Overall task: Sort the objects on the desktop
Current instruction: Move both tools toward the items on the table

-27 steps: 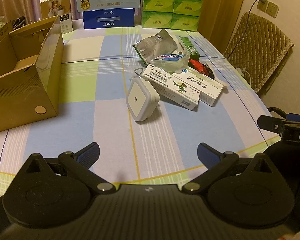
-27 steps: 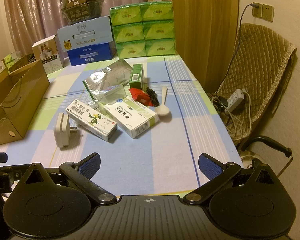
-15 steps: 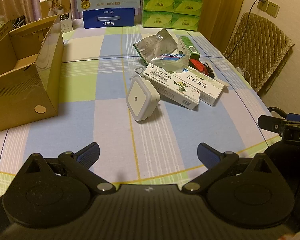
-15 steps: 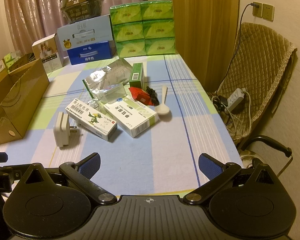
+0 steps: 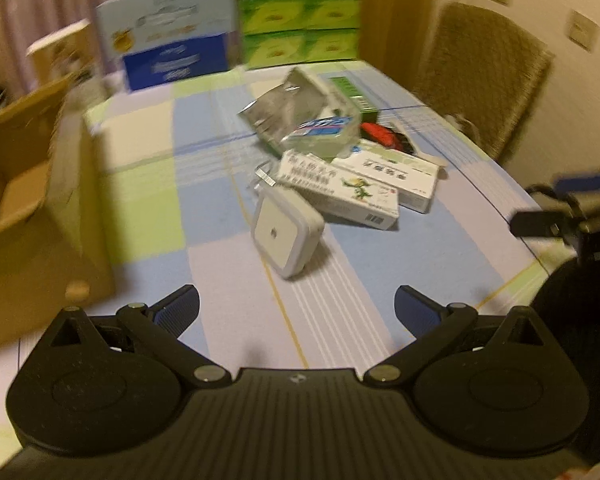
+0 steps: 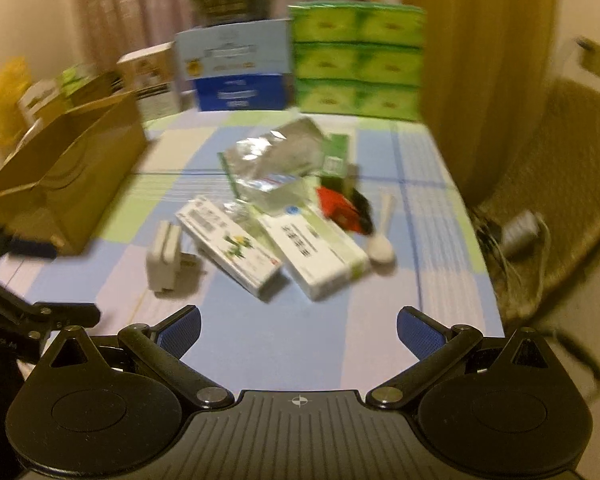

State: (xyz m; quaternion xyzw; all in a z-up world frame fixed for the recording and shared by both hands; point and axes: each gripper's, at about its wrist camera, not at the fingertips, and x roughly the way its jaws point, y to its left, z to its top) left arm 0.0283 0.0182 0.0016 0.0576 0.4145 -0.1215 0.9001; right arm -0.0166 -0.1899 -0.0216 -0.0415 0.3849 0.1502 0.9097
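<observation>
The left black two-finger gripper with blue pads [image 5: 296, 307] tilts downward over the checked tablecloth [image 5: 220, 264], jaws spread wide, nothing between them. The right black two-finger gripper with blue pads [image 6: 299, 327] hovers beside it over the same tablecloth, equally tilted, jaws also wide apart and empty. Both views are motion-blurred.

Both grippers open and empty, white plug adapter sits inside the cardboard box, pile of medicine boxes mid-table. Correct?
Not quite. The white plug adapter lies on the tablecloth, outside the cardboard box, next to the medicine boxes; the left wrist view shows it. The rest holds: left gripper and right gripper are open and empty.
</observation>
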